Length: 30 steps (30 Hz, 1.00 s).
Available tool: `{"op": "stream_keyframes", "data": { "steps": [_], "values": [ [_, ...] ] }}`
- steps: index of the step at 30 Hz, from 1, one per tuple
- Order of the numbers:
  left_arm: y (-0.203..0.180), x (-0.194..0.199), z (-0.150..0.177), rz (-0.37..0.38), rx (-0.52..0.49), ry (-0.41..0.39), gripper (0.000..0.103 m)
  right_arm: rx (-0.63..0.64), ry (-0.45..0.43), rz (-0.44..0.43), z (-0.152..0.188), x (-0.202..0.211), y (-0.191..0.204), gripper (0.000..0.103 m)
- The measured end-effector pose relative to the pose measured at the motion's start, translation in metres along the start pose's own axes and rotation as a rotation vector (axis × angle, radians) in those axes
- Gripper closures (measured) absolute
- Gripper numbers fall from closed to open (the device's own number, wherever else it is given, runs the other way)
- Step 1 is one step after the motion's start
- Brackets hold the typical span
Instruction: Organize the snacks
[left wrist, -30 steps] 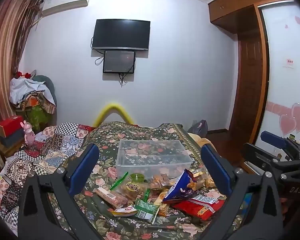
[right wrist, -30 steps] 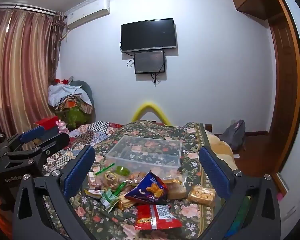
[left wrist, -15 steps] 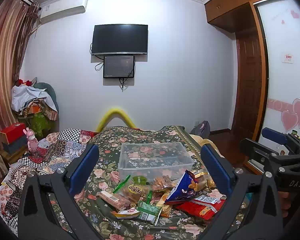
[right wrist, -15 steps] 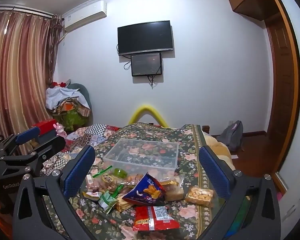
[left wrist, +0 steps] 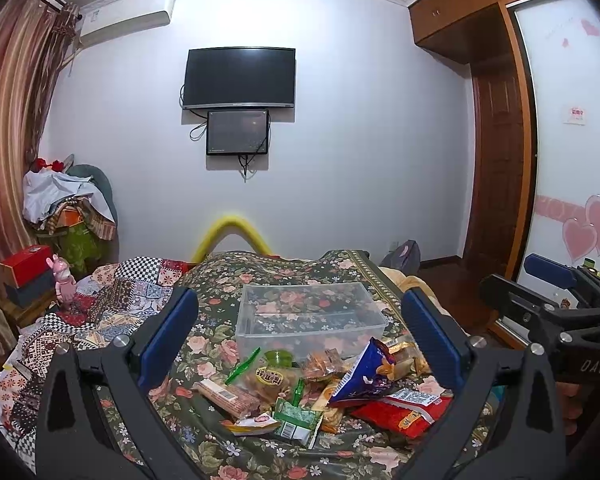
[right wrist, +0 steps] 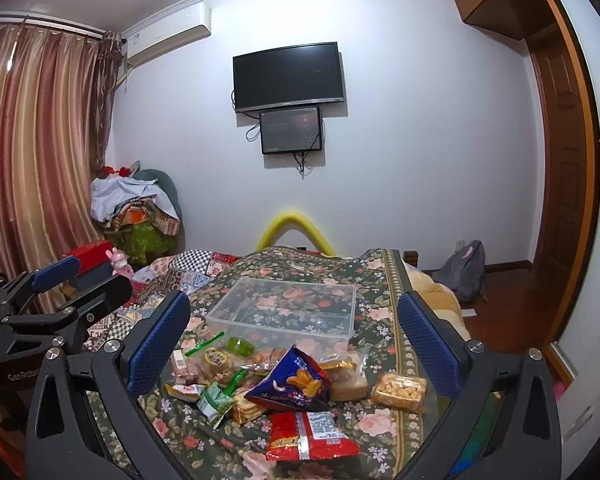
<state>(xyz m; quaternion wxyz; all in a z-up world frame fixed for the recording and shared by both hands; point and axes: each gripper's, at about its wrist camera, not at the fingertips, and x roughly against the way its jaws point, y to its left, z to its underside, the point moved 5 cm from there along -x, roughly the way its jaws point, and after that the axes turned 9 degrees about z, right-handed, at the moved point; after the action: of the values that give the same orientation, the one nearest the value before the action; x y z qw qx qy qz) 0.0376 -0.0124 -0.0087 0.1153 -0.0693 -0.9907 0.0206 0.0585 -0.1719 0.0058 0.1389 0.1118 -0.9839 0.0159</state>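
Home bedroom. A bed [left wrist: 236, 280] with a dark floral cover fills the lower middle, a patchwork quilt [left wrist: 112, 304] along its left edge. Wall-mounted TV [left wrist: 239, 77] on the white far wall, smaller dark screen [left wrist: 237, 132] just below it, air conditioner [left wrist: 128, 20] near the ceiling. Striped curtains [right wrist: 40, 152] at left, piled clothes [right wrist: 136, 208] in the corner beside them. Wooden wardrobe [left wrist: 488, 32] and door at right, pink heart decals [left wrist: 592, 228] on the sliding panel.

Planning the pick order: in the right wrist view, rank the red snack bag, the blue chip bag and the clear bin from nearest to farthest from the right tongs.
1. Red snack bag, front centre, between the right tongs.
2. Blue chip bag, just behind it.
3. Clear bin, farthest back, empty.
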Motion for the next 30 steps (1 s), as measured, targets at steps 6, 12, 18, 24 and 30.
{"op": "stream_keyframes", "data": {
  "steps": [6,12,18,24,30],
  "values": [
    [-0.0006,-0.0005,0.0006,0.002,0.004,0.0,0.0,-0.001,-0.001,-0.001,0.0004,0.0013,0.0005,0.0],
    [-0.0003,-0.0005,0.0007,0.003,0.005,0.001,0.0,-0.002,-0.003,-0.001,0.0003,0.0018,0.0014,0.0],
    [-0.0011,-0.0008,0.0018,0.006,0.006,0.002,0.0,-0.008,-0.005,-0.001,0.0002,0.0031,0.0018,0.0],
    [-0.0019,-0.0015,0.0021,0.006,0.006,0.002,0.0,-0.011,-0.006,-0.002,0.0003,0.003,0.0018,0.0],
    [-0.0026,-0.0018,0.0028,0.007,0.007,0.002,0.0,-0.01,-0.006,-0.001,0.0005,0.003,0.0016,0.0]
  ]
}}
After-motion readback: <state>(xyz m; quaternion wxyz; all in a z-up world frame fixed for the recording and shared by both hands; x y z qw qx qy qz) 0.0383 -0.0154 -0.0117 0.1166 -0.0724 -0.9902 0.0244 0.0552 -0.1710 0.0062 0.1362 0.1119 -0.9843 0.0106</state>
